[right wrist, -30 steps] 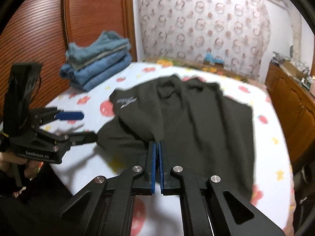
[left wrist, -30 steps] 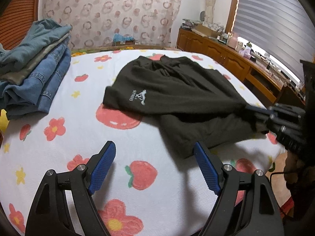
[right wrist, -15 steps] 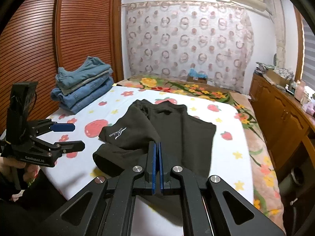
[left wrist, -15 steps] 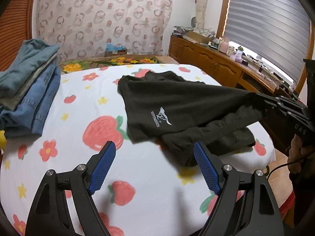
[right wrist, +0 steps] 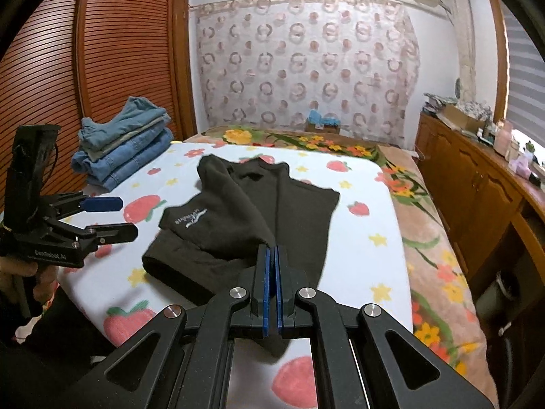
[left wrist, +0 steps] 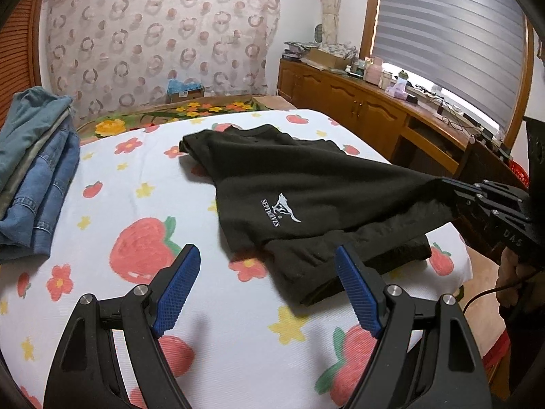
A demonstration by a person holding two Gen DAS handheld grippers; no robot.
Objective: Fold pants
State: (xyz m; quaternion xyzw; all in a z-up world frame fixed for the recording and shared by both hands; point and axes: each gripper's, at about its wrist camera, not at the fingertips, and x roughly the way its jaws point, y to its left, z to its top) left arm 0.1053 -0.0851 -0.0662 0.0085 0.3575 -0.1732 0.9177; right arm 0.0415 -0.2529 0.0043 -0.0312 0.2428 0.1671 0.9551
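Two hand-held grippers point down over a bed point(left wrist: 112, 184) with a fruit-print sheet. Left hand-held gripper point(left wrist: 269, 289) hovers with jaws wide apart, holding nothing — right hand-held gripper point(right wrist: 272, 286) is clamped on a lifted corner of the dark pants point(left wrist: 306, 191). Half-folded, the pants lie lengthwise, running away toward the curtain point(right wrist: 306, 75)

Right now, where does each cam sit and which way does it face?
Left wrist: on the open left gripper, looking down across the bed toward the window side; shows the right gripper clamping the black pants.
Right wrist: on the right gripper, facing the curtain wall; left gripper at left.
Shared: pants, folded jeans stack.
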